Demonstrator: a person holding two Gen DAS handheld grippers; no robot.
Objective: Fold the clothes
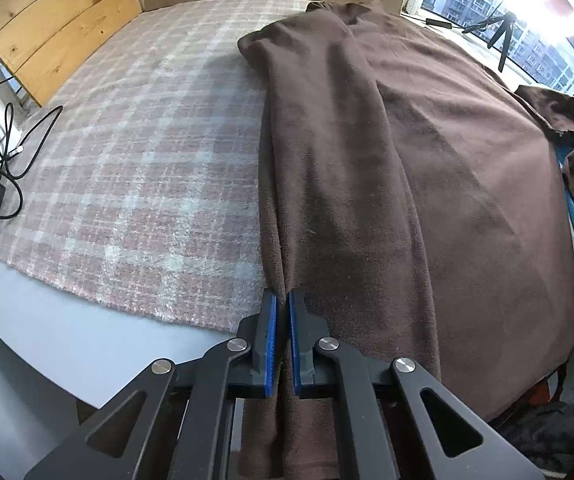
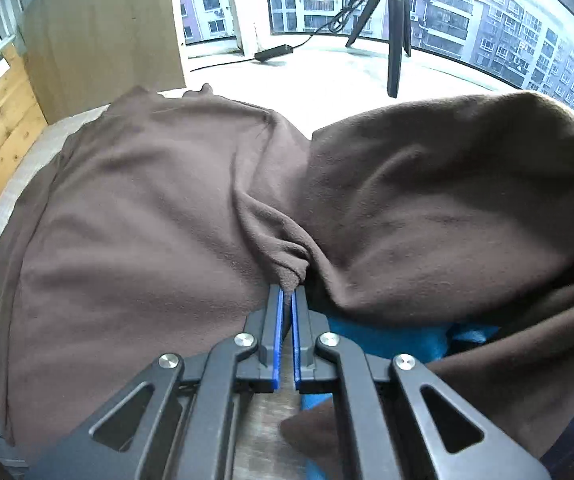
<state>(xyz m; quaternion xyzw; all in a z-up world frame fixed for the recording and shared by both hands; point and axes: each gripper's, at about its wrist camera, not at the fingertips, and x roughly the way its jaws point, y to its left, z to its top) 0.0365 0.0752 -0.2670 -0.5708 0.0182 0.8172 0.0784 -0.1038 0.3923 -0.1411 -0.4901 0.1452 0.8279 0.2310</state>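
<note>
Left gripper (image 1: pixel 281 294), jaws clenched on the near edge of the brown garment (image 1: pixel 407 152), which lies spread lengthwise over the plaid blanket (image 1: pixel 135 168) (one long fold along its left side). Right gripper (image 2: pixel 288 289), jaws pinching a bunched ridge of the same fabric, part of it raised in a hump at right. Blue cloth (image 2: pixel 387 338) shows beneath; tripod (image 2: pixel 395 16) stands at the window.
</note>
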